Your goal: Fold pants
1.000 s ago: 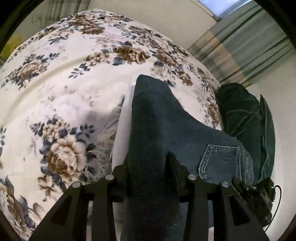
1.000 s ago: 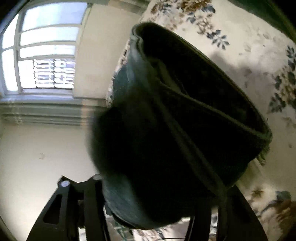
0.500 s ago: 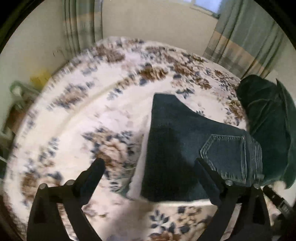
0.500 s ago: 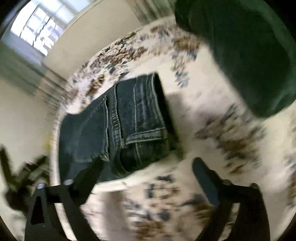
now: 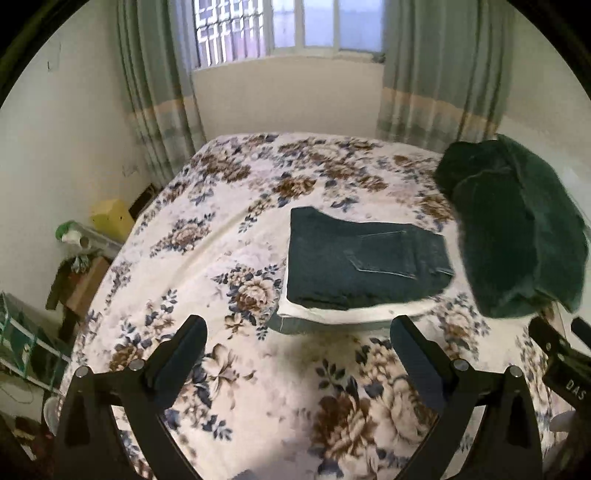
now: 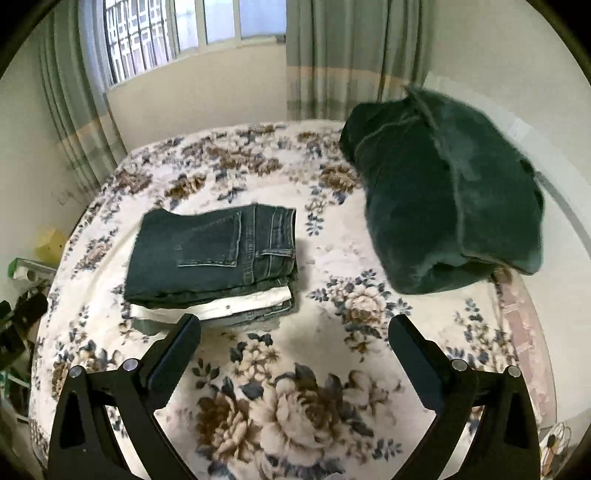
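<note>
Folded dark jeans (image 6: 210, 254) sit on top of a small stack of folded clothes on the floral bed (image 6: 332, 369), next to a green blanket (image 6: 450, 199). Left gripper (image 5: 298, 347) and right gripper (image 6: 295, 341) both spread wide, nothing in them.

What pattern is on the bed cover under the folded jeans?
The bed cover is cream with brown and blue flowers; clearest in the right wrist view, where the folded jeans lie on it.

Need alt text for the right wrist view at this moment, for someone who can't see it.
Folded dark jeans top a small stack of folded pants on a floral bedspread, back pocket up. The open, empty right gripper hovers in front of it; a dark green blanket is bundled at right, beneath a curtained window.
</note>
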### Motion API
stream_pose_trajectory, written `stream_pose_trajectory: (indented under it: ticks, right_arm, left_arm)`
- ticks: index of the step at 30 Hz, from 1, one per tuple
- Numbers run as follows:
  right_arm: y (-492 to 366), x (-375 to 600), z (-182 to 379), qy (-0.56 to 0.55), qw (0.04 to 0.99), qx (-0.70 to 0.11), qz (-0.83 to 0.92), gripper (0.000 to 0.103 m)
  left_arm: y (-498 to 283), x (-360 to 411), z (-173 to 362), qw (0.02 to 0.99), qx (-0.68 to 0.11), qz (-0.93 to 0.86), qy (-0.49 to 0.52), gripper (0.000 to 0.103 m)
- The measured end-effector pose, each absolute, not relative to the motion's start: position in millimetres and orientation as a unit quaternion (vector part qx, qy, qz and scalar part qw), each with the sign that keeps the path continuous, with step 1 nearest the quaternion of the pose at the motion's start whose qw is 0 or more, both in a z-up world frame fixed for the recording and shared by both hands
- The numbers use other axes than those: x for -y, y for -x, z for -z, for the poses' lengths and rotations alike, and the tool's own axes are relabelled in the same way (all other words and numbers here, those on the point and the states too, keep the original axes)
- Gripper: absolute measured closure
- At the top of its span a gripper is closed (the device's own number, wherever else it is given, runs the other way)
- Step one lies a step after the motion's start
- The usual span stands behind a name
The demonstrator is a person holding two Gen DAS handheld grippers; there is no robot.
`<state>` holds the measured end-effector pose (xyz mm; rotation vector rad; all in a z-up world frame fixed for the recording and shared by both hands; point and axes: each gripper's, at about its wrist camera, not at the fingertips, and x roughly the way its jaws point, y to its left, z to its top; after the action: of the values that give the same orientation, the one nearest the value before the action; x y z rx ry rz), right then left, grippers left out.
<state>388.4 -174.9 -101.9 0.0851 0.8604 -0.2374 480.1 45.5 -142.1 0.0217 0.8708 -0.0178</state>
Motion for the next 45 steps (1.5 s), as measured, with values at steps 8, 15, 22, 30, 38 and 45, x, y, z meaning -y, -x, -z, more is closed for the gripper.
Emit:
stream_pose_trajectory:
  ticks: [8,15,22,30,38,45]
  right_arm:
    - [-260.7,147.3,7.7,-0.031,0.926,-0.358,0.120,0.000]
    - [-164.2,134.1,-64.0,-0.032,0.939,-0.323,0.112,0.000]
    - [-79.1,128.6,-125.8,-0.019,0.954,-0.289,0.081,0.000]
    - [-5.6,132.9,-175.5,-0.016,0.965,-0.253,0.060,0.000]
    - [34.4,134.5,-198.5,-0.014,0.970,-0.240,0.047,0.000]
    - [38.4,144.4,-200.9,-0.013,0.968,-0.246,0.050,0.000]
  left_arm:
    - [-390.3,-43.7,75.6,0.926,-0.374,0.040,-0.033,0.002]
    - [-328.8,-50.9,23.7,0.936,-0.349,0.036,-0.013,0.002]
    - [-265.9,-49.0,-27.9,0.951,-0.308,0.019,-0.005,0.002]
    - [-214.1,-42.7,-58.3,0.957,-0.289,0.023,0.006,0.002]
    - [-183.8,-37.9,-65.0,0.958,-0.285,0.022,0.004,0.000]
    - [-176.2,-35.4,-63.5,0.957,-0.292,0.009,0.004,0.000]
